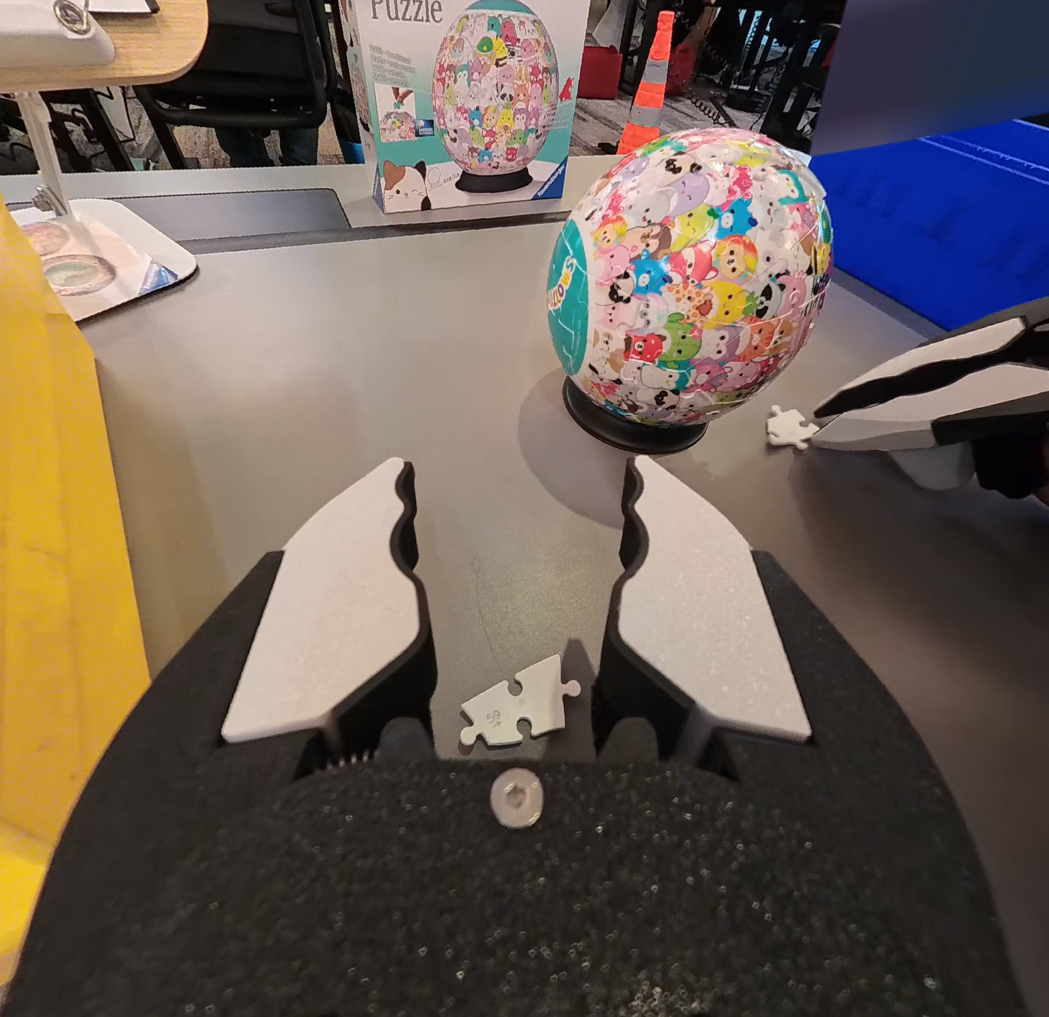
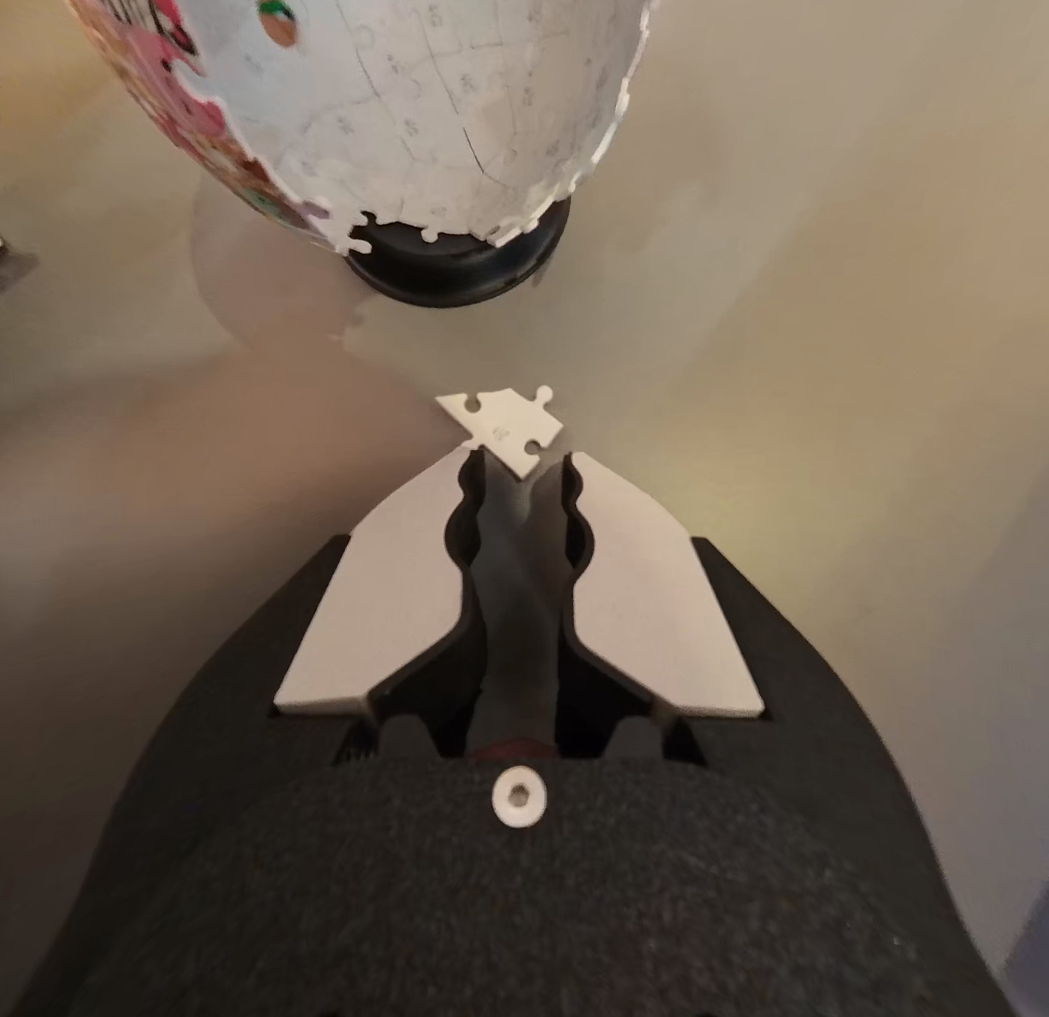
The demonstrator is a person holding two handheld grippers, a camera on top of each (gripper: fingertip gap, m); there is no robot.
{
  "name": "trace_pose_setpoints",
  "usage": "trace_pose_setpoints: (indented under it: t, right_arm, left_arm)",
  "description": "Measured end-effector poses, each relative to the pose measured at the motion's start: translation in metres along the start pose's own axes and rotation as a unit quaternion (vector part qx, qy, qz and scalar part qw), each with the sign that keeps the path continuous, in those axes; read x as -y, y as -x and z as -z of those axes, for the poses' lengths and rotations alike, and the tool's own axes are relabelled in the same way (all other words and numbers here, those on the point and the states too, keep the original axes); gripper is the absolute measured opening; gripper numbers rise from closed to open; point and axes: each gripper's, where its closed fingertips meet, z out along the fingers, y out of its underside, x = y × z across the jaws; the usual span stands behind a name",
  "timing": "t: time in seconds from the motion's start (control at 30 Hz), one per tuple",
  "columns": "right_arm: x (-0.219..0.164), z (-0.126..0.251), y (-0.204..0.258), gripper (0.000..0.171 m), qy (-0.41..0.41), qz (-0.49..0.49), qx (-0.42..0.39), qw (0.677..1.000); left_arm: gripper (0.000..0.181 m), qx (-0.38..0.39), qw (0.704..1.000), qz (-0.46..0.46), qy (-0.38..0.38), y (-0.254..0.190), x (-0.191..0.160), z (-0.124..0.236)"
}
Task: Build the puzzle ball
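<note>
The puzzle ball (image 1: 689, 285) sits tilted on its black stand (image 1: 636, 427) mid-worktop (image 1: 340, 393), its unfinished opening facing our right hand-held gripper (image 2: 519, 459), whose narrowly parted jaws nose up to a loose white piece (image 2: 502, 425) lying face down (probably the next pick). Our left hand-held gripper (image 1: 516, 479) hovers wide and empty above another piece (image 1: 516, 703); the puzzle box (image 1: 465, 87) stands behind, nothing blocking.

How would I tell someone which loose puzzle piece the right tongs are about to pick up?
Find the colourful puzzle ball on its black stand. On the grey table to its right, a white piece lies at the right tongs' tips. The other piece lies between the left tongs' fingers.
</note>
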Motion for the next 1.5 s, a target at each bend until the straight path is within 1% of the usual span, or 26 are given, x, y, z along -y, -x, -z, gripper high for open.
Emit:
trace_pose_setpoints:
  t: [0.1,0.2,0.27,0.33,0.43,0.53,0.6,0.67,0.8,0.97,1.13,1.37,1.5]
  right_arm:
    - [0.003,-0.004,-0.003,0.030,0.005,0.010,0.006,1.000]
    - [0.004,-0.003,-0.003,0.026,0.003,-0.001,0.015,1.000]
    - [0.003,-0.003,-0.003,0.019,0.008,0.007,0.007,1.000]
    - [0.002,-0.004,-0.004,0.017,0.007,0.014,0.002,1.000]
    - [0.003,-0.004,-0.004,0.018,0.009,0.017,0.000,1.000]
    - [0.009,0.002,0.001,0.022,-0.006,0.034,0.003,0.999]
    - [0.011,0.004,0.010,0.023,-0.018,0.035,0.017,0.999]
    - [0.008,0.001,0.017,0.023,-0.013,0.036,0.027,0.999]
    - [0.002,-0.003,0.005,0.023,0.005,0.062,-0.018,0.998]
    - [0.002,-0.004,0.001,0.022,0.005,0.064,-0.021,0.998]
    - [0.003,-0.004,0.000,0.011,0.001,0.100,-0.037,0.994]
    - [0.006,-0.004,-0.001,0.006,0.004,0.164,-0.075,0.984]
    - [0.016,0.002,0.002,0.002,-0.020,0.186,-0.082,0.979]
  left_arm:
    - [0.069,0.000,1.000,0.000,-0.002,0.000,0.000,0.000]
    - [0.069,-0.001,1.000,0.003,-0.005,0.000,0.001,0.001]
    - [0.069,-0.003,1.000,0.006,-0.007,0.001,0.002,0.002]
    - [0.069,-0.004,1.000,0.009,-0.009,0.001,0.002,0.002]
    - [0.069,-0.006,1.000,0.013,-0.011,0.002,0.003,0.002]
    - [0.069,-0.007,1.000,0.016,-0.011,0.002,0.003,0.003]
    - [0.068,-0.008,1.000,0.017,-0.011,0.002,0.003,0.003]
    - [0.068,-0.008,1.000,0.018,-0.012,0.002,0.003,0.003]
    - [0.068,-0.009,1.000,0.018,-0.013,0.002,0.003,0.003]
    - [0.068,-0.009,1.000,0.017,-0.012,0.002,0.003,0.003]
    - [0.068,-0.009,1.000,0.019,-0.014,0.002,0.004,0.003]
    - [0.067,-0.010,1.000,0.023,-0.017,0.003,0.004,0.004]
    - [0.067,-0.011,0.999,0.027,-0.019,0.003,0.005,0.004]
